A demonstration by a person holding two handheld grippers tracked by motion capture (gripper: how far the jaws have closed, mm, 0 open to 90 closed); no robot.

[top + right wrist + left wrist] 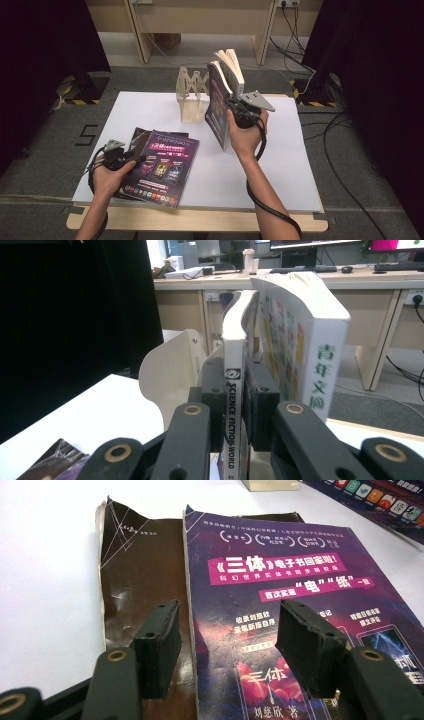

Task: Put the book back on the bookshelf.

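The right gripper (pixel 239 111) was clamped on the spine of an upright magazine (pixel 233 405), with a thicker book (pixel 305 350) leaning just beside its jaws and the wooden book stand (pixel 192 97) just beyond. The left gripper (pixel 131 159) hung released, jaws apart, over a purple magazine (pixel 295 605) lying flat on a dark one (pixel 140 580).

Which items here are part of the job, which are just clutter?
In play:
- magazine clamped upright in right gripper
- wooden rack
- purple magazine lying under open left gripper
- white-spined book

Lying about:
- floor cables
- desk behind
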